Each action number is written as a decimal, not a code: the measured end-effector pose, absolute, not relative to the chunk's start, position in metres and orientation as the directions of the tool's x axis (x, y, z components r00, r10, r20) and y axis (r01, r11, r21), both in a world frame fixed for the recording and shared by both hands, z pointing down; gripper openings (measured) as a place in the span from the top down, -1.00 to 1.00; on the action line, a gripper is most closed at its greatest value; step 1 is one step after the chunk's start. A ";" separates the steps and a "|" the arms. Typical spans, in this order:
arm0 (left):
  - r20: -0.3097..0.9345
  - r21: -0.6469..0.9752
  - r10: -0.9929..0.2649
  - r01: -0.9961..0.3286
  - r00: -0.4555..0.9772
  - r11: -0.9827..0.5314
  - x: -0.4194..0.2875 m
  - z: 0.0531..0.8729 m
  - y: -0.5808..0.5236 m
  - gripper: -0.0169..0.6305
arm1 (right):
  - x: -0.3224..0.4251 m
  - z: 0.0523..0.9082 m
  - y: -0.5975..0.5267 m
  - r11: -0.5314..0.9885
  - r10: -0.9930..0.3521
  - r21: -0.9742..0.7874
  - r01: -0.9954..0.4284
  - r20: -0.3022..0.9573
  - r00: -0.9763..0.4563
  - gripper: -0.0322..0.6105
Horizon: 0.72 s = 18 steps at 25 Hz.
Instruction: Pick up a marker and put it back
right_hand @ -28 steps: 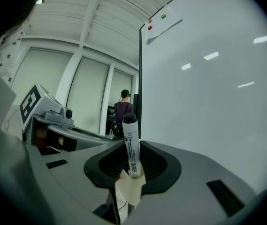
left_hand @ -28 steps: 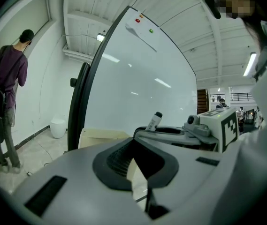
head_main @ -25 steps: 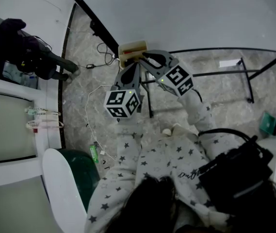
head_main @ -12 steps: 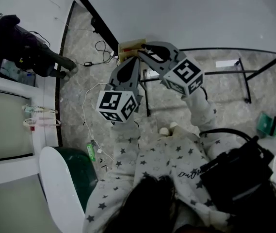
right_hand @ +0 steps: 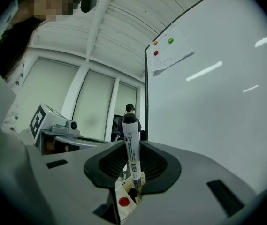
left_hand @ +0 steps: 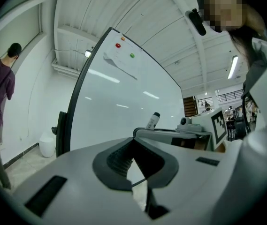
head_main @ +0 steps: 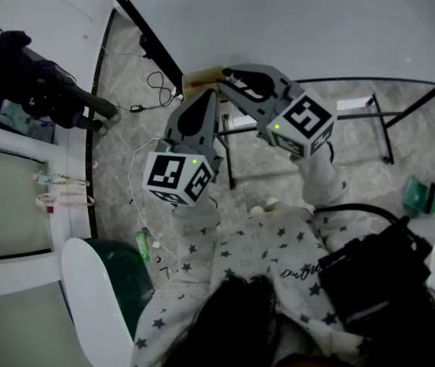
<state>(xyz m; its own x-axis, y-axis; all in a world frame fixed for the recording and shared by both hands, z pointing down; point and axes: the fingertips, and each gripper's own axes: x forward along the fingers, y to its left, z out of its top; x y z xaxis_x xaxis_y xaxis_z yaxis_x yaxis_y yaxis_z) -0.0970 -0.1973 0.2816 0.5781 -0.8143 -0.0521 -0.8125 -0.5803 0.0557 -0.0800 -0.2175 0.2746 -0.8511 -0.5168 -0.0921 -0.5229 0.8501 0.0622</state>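
My right gripper point(right_hand: 132, 175) is shut on a white marker with a black cap point(right_hand: 131, 146), which stands upright between its jaws. The marker's lower end sits at a small white box with a red dot point(right_hand: 123, 201). In the head view both grippers point at a tan marker box point(head_main: 202, 78) at the whiteboard's lower edge, with the right gripper point(head_main: 230, 76) against it. Just beside it, my left gripper point(head_main: 205, 102) has its jaws together and nothing between them. The left gripper view point(left_hand: 134, 172) shows the marker point(left_hand: 152, 121) sticking up beyond.
The whiteboard point(head_main: 301, 21) fills the far side, on black stand legs point(head_main: 389, 125). A person in dark clothes point(head_main: 26, 75) stands at the far left. Cables point(head_main: 142, 170) lie on the stone floor. A green chair point(head_main: 118, 277) and a black bag point(head_main: 374, 277) are close to my body.
Both marker cubes have drawn back towards me, the left one down-left and the right one rightward. The jaws have stayed at the tan box by the whiteboard.
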 end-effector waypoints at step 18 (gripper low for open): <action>-0.043 0.047 -0.830 -0.829 0.556 -0.558 -0.102 0.283 -0.200 0.94 | -0.083 0.274 -0.218 0.870 -0.490 0.017 -0.493 -0.101 -0.866 0.64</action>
<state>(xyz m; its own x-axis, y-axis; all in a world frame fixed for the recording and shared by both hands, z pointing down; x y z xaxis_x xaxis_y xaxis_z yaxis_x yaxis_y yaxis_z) -0.1018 -0.1995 0.2832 0.5561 -0.8300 -0.0432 -0.8287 -0.5577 0.0467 -0.0832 -0.2182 0.2743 -0.8661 -0.4895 -0.1015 -0.4935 0.8696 0.0170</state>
